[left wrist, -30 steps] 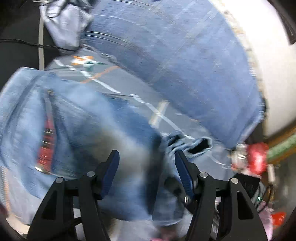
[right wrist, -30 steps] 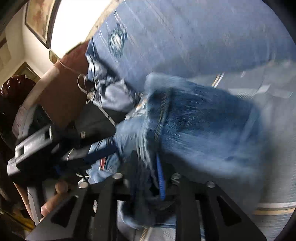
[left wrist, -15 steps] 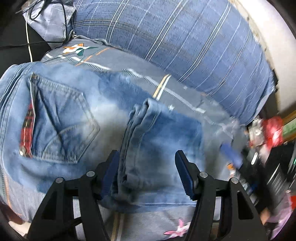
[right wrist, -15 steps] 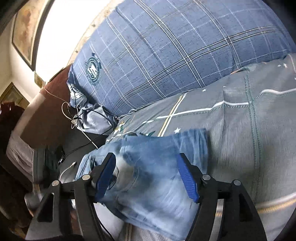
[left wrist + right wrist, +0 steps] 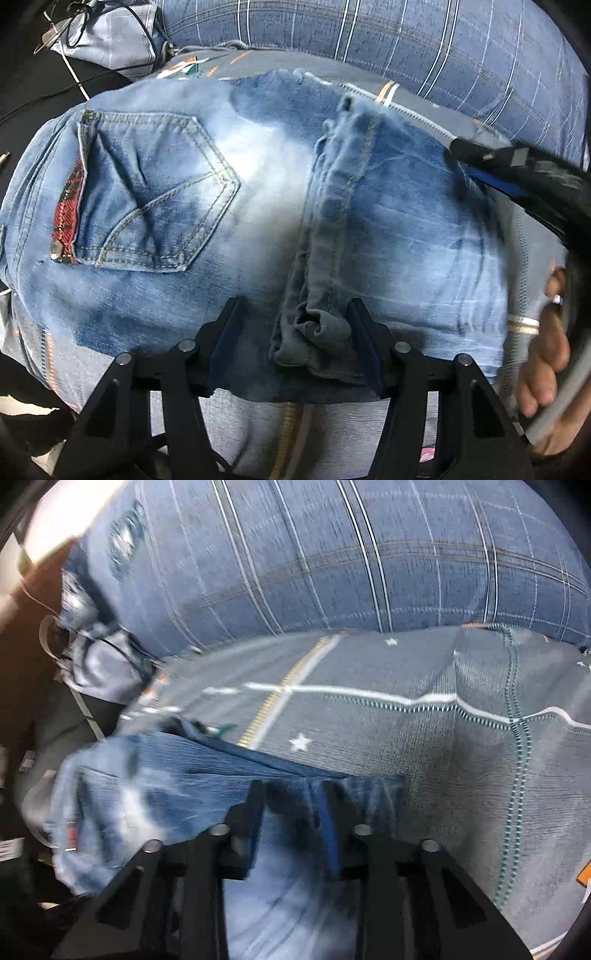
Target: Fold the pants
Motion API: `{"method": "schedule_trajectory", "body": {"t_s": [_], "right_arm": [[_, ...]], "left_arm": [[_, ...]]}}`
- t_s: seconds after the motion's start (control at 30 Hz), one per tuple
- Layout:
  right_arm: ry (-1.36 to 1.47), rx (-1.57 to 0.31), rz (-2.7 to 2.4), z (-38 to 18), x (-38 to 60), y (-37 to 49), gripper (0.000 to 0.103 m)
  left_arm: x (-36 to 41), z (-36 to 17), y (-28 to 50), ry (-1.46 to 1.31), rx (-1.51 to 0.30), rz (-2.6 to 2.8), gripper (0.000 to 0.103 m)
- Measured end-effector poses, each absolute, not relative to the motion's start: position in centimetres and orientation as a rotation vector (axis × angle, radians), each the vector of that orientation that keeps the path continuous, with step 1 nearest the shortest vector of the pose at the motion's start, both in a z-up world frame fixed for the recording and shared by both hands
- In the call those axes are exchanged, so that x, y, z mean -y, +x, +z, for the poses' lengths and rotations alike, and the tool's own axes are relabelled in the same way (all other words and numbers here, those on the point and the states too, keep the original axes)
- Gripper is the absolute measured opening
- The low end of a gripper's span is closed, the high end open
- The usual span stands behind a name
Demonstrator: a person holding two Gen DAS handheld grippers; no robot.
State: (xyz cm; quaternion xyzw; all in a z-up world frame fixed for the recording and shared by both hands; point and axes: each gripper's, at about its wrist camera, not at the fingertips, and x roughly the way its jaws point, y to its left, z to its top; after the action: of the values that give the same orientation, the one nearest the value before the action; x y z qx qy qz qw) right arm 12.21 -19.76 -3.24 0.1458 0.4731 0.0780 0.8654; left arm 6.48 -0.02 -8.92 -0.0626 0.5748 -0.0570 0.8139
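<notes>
Over folded jeans [image 5: 258, 206], left hand-held gripper [image 5: 295, 328] spread, empty; right hand-held gripper [image 5: 291, 812] narrower, blurred, grip unclear.

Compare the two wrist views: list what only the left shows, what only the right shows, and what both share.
Only the left view: the jeans' back pocket, its red plaid trim, the hem roll, the person's hand and the right gripper from outside.
Only the right view: a white star on the bedspread and the pillow's crest, blurred.
Both: jeans, plaid pillow, bedspread.
</notes>
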Motion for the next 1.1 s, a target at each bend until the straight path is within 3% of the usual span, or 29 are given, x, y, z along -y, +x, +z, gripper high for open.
{"method": "schedule_trajectory", "body": {"t_s": [0.07,0.2,0.27,0.53,0.6,0.67,0.83,0.87,0.97,1.1], "right_arm": [[0.364,-0.933,0.23,-1.1,20.9,10.6,0.073],[0.402,-0.878,0.268,0.8,22.7,7.6,0.076],[0.393,-0.912,0.223,-0.2,23.7,6.8,0.078],[0.497,-1.107,0.139,-6.6,24.9,4.0,0.077],[0.481,-1.116,0.161,-6.4,24.2,3.0,0.07],[0.524,-1.126,0.201,-6.7,23.6,2.1,0.045],[0.528,-1.139,0.216,-7.4,22.3,1.3,0.04],[0.544,-1.134,0.227,-7.4,22.3,1.5,0.02],[0.575,-1.08,0.23,-6.5,23.1,1.2,0.011],[0.607,-0.933,0.245,-3.2,24.5,-0.5,0.009]], "left_arm": [[-0.5,-8.6,6.4,-0.223,-1.236,-0.186,0.059],[-1.7,-6.6,5.4,-0.336,-1.156,-0.242,0.061],[-2.0,-5.6,4.8,-0.339,-1.104,-0.248,0.067],[-1.6,-6.6,4.6,-0.306,-1.148,-0.192,0.068],[-1.2,-7.5,4.4,-0.268,-1.184,-0.171,0.068],[-0.9,-8.4,4.6,-0.268,-1.216,-0.175,0.068],[-0.4,-8.5,4.1,-0.232,-1.223,-0.149,0.067],[-0.1,-8.4,4.0,-0.221,-1.221,-0.142,0.067],[0.6,-8.0,3.8,-0.232,-1.208,-0.166,0.067],[2.1,-7.0,3.8,-0.259,-1.162,-0.207,0.067]]}}
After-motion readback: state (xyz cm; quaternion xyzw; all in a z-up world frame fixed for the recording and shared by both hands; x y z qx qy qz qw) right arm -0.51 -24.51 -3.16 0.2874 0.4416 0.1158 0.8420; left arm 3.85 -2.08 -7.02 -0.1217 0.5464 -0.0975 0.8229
